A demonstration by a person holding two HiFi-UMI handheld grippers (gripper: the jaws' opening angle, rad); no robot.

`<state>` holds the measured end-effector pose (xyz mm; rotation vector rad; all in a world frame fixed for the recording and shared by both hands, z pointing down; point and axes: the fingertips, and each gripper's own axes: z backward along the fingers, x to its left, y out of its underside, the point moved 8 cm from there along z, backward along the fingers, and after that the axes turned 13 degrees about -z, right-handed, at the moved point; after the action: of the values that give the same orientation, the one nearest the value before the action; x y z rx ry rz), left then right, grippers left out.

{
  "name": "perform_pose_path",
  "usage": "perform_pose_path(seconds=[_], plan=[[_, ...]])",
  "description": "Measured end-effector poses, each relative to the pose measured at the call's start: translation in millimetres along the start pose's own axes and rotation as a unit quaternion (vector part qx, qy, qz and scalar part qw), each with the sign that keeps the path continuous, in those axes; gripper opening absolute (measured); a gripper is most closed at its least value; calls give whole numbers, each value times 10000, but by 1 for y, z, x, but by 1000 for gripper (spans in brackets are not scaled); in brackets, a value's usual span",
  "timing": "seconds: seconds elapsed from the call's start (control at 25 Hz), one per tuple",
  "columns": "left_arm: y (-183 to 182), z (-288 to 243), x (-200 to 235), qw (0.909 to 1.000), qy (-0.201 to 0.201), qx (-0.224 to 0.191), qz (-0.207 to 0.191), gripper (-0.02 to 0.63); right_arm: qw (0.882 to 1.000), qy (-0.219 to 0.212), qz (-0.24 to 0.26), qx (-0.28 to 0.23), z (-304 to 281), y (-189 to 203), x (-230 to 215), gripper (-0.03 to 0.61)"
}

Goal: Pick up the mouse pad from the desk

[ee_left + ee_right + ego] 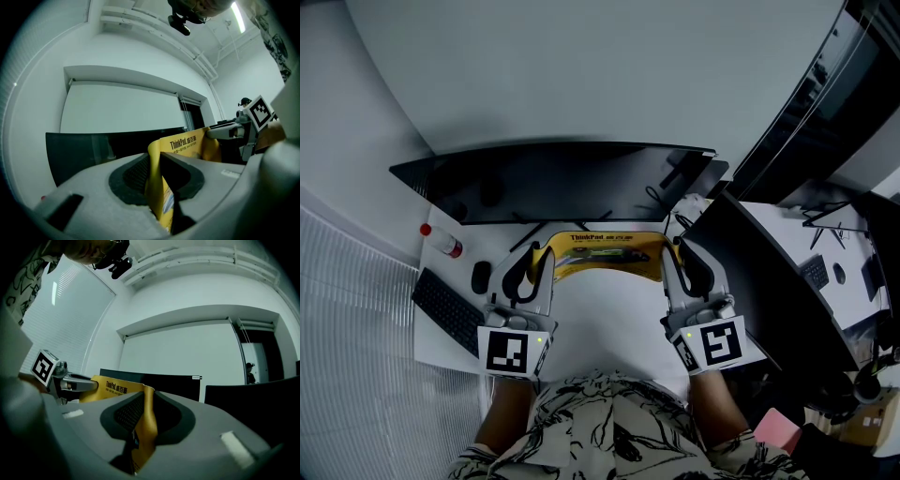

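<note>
The mouse pad (602,253), a thin, pliant yellow sheet with dark lettering printed on it, is held on edge between the two pairs of tongs. Its left end is pinched between the ribbed black pads of the left tongs (157,173), and its right end between those of the right tongs (144,416) (both pairs are clamped on the sheet, which buckles slightly at each grip). Beyond the tongs a wide, flat, dark monitor (553,178) is seen. Left of the left tongs, a black keyboard (448,309), a rounded dark mouse (481,277) and a small pale bottle (442,243) with a red cap are laid on the white bench (609,319).
</note>
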<state>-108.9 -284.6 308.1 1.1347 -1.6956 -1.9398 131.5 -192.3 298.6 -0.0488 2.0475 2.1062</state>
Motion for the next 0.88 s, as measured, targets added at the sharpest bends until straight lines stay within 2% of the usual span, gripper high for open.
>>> perform_pose_path(seconds=[0.6,0.88], plan=[[-3,4,-2,9999,-99,-66,91,78,10000,-27,-2,32,4,2,2,75],[-4,6,-5,10000,-79,-29,8,78,10000,-26,-13,-5,7,1,1,75]])
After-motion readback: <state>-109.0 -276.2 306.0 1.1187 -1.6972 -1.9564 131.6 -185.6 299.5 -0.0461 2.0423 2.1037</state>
